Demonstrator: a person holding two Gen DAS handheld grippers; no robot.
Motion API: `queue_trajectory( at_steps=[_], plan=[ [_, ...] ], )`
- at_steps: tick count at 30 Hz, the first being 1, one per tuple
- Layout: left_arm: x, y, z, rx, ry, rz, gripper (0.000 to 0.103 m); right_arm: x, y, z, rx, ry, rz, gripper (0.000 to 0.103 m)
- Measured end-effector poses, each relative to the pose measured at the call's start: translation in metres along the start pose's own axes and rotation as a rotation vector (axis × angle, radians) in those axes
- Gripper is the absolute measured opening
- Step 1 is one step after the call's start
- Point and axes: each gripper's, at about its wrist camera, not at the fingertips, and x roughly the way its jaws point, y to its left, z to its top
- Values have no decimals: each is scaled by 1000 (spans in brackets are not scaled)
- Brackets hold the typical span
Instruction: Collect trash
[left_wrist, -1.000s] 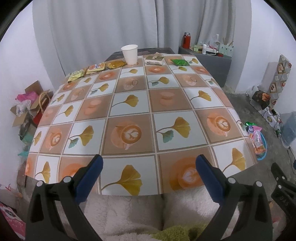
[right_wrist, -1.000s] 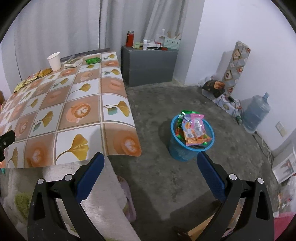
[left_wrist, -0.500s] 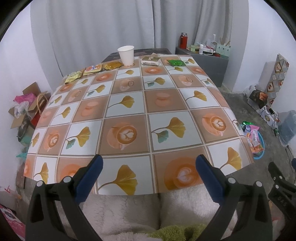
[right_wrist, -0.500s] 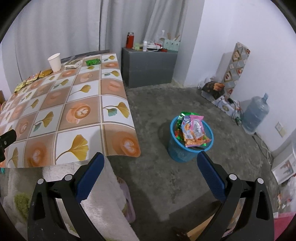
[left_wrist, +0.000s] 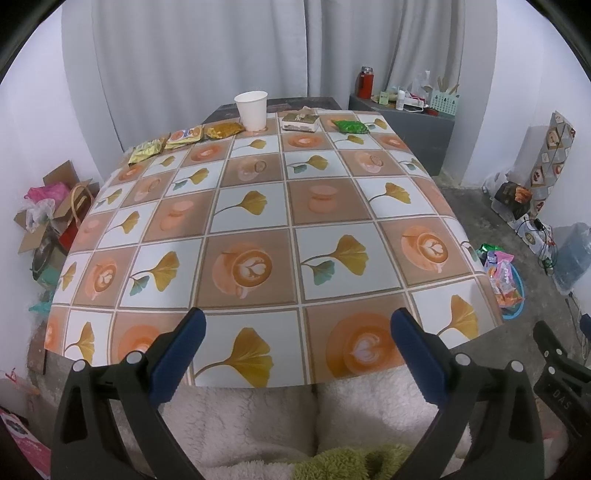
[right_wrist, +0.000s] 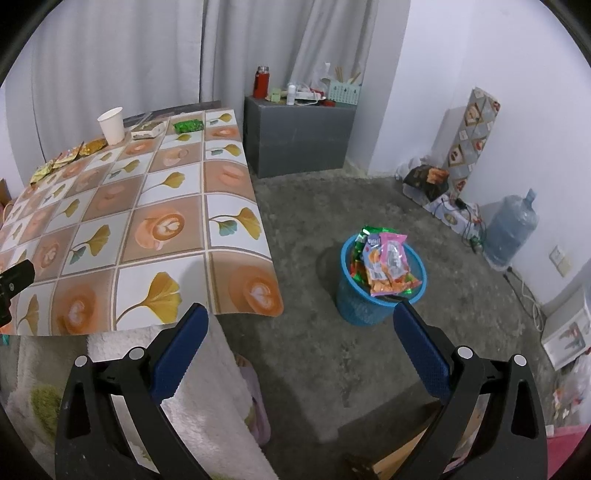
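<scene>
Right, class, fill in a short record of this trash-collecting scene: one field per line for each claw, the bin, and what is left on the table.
left claw: open, empty, at the table's near edge
right claw: open, empty, over the floor
bin: blue basket on the floor right of the table, heaped with snack wrappers
table: far edge holds a white paper cup, green packet, clear food box, gold packet, and two more wrappers

Black claw (left_wrist: 297, 341) frames, blue pads (right_wrist: 181, 360), seemingly ribbed
</scene>
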Motion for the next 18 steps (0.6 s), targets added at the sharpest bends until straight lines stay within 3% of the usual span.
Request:
queue_trajectory(
  at_steps=[18],
  plan=[
    [-1,-1,0,2,4,-5,98,0,0,1,-1,0,1,96]
  ],
)
